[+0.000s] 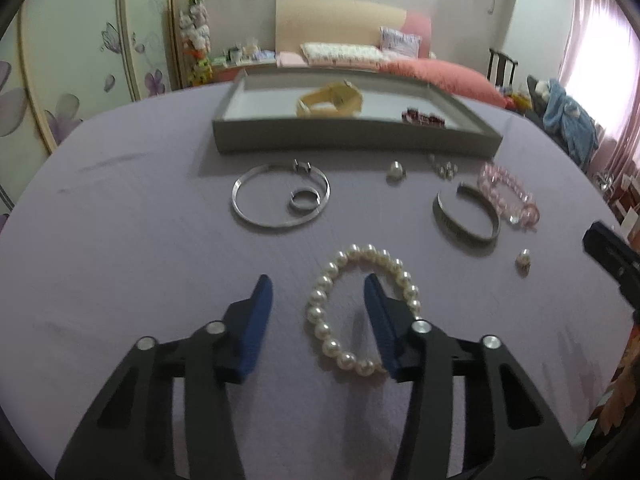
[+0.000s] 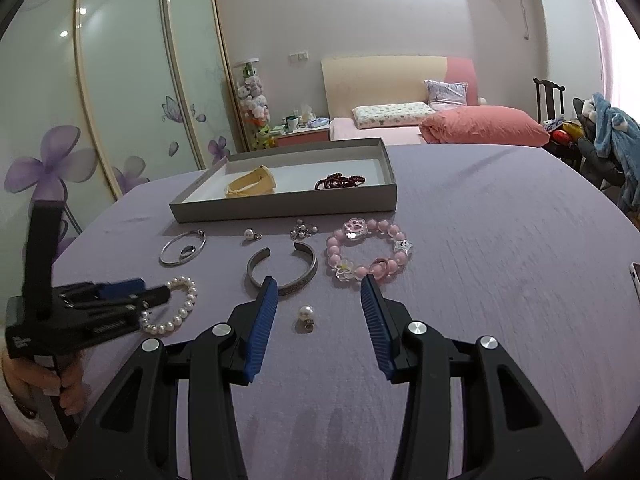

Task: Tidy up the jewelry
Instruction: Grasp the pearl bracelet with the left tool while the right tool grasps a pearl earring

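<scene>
A white pearl bracelet [image 1: 360, 308] lies on the purple cloth. My left gripper [image 1: 318, 292] is open, low over it, with its left side between the fingers and the right finger inside the loop. In the right wrist view the left gripper [image 2: 160, 294] reaches over the pearl bracelet [image 2: 176, 312]. My right gripper [image 2: 318, 294] is open and empty above a pearl earring [image 2: 307, 314]. A grey tray [image 1: 352, 136] holds a yellow watch [image 1: 332, 98] and a dark red bracelet [image 1: 422, 117].
On the cloth lie a silver bangle [image 1: 280, 196] with a ring [image 1: 305, 200] inside, a silver cuff [image 1: 466, 216], a pink bead bracelet [image 1: 510, 196], a pearl earring [image 1: 396, 170] and small charms [image 1: 444, 169]. A phone edge [image 2: 635, 276] shows at the right.
</scene>
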Available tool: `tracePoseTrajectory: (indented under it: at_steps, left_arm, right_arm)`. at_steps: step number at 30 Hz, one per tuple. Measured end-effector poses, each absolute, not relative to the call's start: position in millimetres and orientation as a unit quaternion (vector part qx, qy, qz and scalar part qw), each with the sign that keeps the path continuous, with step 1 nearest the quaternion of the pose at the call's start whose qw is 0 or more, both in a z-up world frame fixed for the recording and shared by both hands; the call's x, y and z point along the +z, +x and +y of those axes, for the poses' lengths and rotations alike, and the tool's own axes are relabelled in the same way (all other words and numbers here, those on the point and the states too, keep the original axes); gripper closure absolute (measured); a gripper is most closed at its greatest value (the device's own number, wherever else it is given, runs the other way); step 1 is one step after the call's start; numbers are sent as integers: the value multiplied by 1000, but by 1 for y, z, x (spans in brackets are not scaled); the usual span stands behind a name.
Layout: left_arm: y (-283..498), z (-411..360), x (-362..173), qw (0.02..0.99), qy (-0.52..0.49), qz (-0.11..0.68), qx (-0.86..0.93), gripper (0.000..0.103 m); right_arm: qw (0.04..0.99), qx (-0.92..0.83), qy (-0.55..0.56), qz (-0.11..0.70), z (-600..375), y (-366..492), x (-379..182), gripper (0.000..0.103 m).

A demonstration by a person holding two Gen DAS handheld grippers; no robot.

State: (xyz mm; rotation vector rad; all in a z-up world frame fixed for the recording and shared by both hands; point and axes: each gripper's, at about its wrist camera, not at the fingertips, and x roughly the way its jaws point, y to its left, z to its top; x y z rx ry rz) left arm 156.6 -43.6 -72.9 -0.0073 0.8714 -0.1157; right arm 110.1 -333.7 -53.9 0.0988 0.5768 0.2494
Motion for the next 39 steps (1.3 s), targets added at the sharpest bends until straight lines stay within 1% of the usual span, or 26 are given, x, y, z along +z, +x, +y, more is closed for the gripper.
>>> tracePoseTrajectory:
  at_steps: [5,7,8,9,10,18,26,30,37,38,39]
  left_arm:
    - [156,-49,-74,905,16,423,-51,60]
    - [156,-50,-75,905,22,423,-48,64]
    - [156,-50,-74,905,23,422,-49,74]
    - [155,-50,-74,905,24,421,-51,88]
    - [155,-49,-73,905,23,421,-53,93]
    - [158,-37,-70,907,-18,417,-61,93]
    - [158,-4,-41,928,-65,363,-48,93]
    - [160,8,-35,932,-86,349,-41,93]
    - [162,14,-34,934,-92,342,-38,93]
    - [162,14,-35,934,-92,342,-37,93]
    - [162,14,-35,934,-92,343,-37,93]
  right_arm:
    - [948,126,52,287,-333,112,-56,58]
    - [947,127,53,290,-332,113,-57,58]
    - [946,128,53,292,-331,114,-58,58]
    - [945,129,53,295,-330,115,-60,58]
    - [945,130,52,297,-329,115,-61,58]
    - [937,134,41,320,-320,118,-68,58]
    - [927,129,24,352,-309,125,-78,59]
    - [919,119,10,377,-305,133,-83,65]
    - [910,104,-6,402,-301,145,-86,72]
    - [909,104,-7,403,-301,146,-85,74]
    - [909,103,-8,405,-301,148,-85,80]
